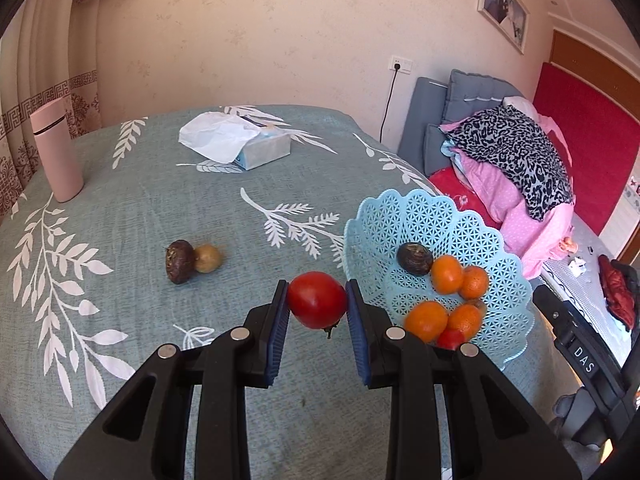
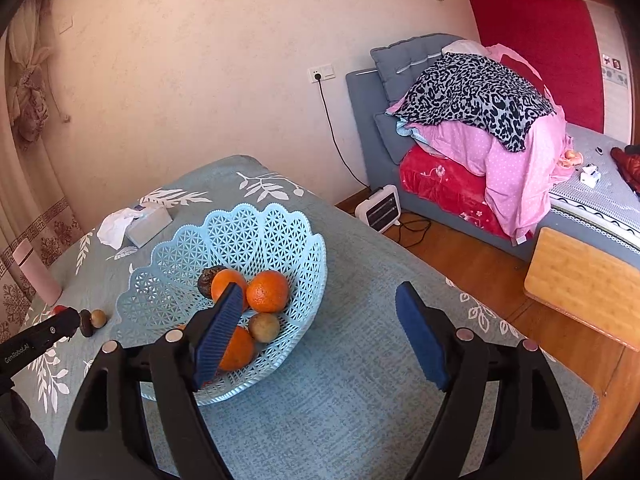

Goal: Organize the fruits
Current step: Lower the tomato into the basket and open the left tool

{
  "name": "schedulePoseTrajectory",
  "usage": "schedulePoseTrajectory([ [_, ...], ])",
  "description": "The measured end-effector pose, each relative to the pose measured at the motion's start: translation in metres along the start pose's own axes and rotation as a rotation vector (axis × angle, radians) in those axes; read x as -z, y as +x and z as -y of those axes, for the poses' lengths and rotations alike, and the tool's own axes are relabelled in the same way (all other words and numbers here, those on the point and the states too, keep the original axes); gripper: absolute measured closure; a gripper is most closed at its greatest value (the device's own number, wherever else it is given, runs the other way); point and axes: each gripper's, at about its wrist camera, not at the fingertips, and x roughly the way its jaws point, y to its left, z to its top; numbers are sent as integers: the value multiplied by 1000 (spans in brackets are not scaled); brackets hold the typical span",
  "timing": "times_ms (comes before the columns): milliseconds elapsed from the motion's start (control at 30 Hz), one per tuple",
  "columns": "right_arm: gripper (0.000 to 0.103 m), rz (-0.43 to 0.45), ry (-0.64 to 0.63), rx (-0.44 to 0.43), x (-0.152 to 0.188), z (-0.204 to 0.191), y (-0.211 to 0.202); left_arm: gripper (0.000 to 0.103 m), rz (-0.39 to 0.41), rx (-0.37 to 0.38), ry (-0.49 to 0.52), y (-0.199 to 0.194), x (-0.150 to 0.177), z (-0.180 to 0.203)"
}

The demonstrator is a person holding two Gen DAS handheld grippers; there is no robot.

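Desk (image 1: 140,200) under teal leaf-print cloth; bed (image 2: 592,196) beyond. Left gripper (image 1: 317,300) jaws clamp a tomato (image 1: 317,299), basket (image 1: 440,216) just right. Right gripper (image 2: 320,336) jaws wide, empty, basket at left jaw.

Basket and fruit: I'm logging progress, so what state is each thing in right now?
Basket: upright on the table, partly filled with oranges and other fruit.
Tomato: gripped between the left fingers, off the table, beside the basket.
Two small fruits: on the cloth, touching, not yet in the basket.
Right gripper: open, holding nothing.
Tissue box: open, tissue sticking out.
Pink flask: upright.
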Motion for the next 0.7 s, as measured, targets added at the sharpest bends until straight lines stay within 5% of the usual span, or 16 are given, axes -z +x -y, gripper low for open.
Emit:
schedulePoseTrajectory([
  [233, 23, -8, 24, 5, -2, 6, 4, 72, -30, 55, 39, 14, -2, 25],
  [300, 23, -9, 25, 4, -2, 7, 5, 56, -23, 65, 43, 13, -3, 28],
  [400, 23, -10, 25, 4, -2, 7, 5, 50, -10, 67, 50, 12, -4, 28],
  [700, 22, -15, 17, -2, 0, 6, 5, 47, 1, -20, -38, 8, -11, -18],
])
